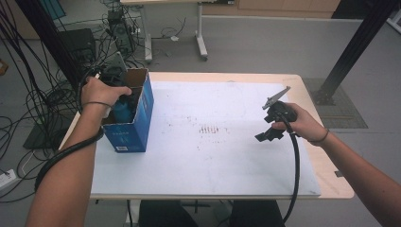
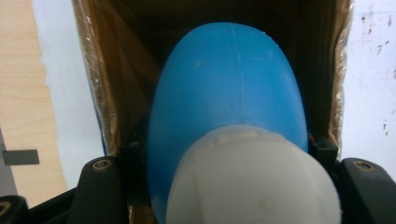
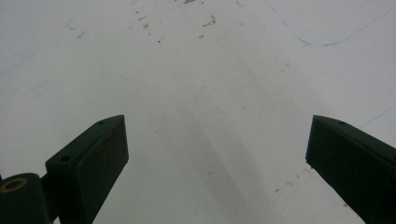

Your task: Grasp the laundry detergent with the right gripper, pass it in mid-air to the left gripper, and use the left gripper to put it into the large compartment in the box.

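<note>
A blue cardboard box [image 1: 138,118] stands open-topped on the left part of the white mat [image 1: 213,161]. My left gripper [image 2: 229,149] reaches down into it, shut on a blue plastic bottle [image 2: 229,79] with a white cap [image 2: 252,182]; the jaws press the bottle's sides just above the cap. The box's brown inner walls [image 2: 100,70] surround the bottle. In the high view the bottle [image 1: 122,110] shows inside the box under the person's left hand. My right gripper [image 1: 266,127] hovers over the mat's right side, open [image 3: 217,130], with nothing between its jaws.
The mat lies on a wooden table [image 1: 331,175] and carries faint reddish marks [image 1: 210,129] near its middle. Cables [image 1: 28,104] and equipment lie on the floor to the left. A black frame post [image 1: 350,52] stands at the far right, and another table's legs [image 1: 201,42] are behind.
</note>
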### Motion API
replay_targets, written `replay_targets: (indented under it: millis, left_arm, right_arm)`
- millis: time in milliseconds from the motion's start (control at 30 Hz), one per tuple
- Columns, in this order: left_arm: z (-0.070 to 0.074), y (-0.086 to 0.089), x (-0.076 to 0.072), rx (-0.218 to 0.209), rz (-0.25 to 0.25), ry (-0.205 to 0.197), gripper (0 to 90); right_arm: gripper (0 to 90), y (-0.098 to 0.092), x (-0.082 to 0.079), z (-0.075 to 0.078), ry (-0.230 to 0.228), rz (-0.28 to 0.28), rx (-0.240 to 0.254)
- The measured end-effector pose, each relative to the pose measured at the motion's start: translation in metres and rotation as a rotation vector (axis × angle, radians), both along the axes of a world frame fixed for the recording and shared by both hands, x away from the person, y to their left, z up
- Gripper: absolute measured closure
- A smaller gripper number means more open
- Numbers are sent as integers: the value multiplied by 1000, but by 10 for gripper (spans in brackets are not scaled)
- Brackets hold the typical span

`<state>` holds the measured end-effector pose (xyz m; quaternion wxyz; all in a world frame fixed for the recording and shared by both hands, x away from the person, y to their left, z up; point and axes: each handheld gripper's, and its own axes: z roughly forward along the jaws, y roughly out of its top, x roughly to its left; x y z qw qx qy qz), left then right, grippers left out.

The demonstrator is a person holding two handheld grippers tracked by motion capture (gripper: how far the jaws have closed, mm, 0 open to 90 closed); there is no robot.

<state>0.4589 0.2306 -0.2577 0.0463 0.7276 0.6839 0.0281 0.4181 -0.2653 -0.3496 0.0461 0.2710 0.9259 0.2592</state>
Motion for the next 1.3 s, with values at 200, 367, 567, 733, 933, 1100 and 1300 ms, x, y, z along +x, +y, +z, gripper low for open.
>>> replay_targets:
  millis: [200, 367, 567, 733, 933, 1100, 1300]
  left_arm:
    - [-7, -1, 0, -6, -1, 8, 377]
    - [-12, -2, 0, -8, -3, 17, 377]
    - [-13, -1, -1, -10, 0, 15, 376]
    - [-13, -2, -1, -7, -2, 17, 377]
    - [-14, -1, -2, -12, -1, 20, 376]
    - [-15, 0, -3, -15, 1, 21, 376]
    - [-15, -1, -3, -14, -1, 23, 376]
  right_arm:
    - [56, 1, 0, -1, 3, 3, 0]
    - [57, 1, -1, -1, 3, 6, -1]
    - [57, 1, -1, -2, 3, 4, 0]
    - [56, 2, -1, -2, 3, 6, 0]
    - [56, 2, -1, -2, 4, 5, 1]
    - [56, 1, -1, -2, 3, 4, 1]
    - [56, 3, -2, -3, 6, 5, 4]
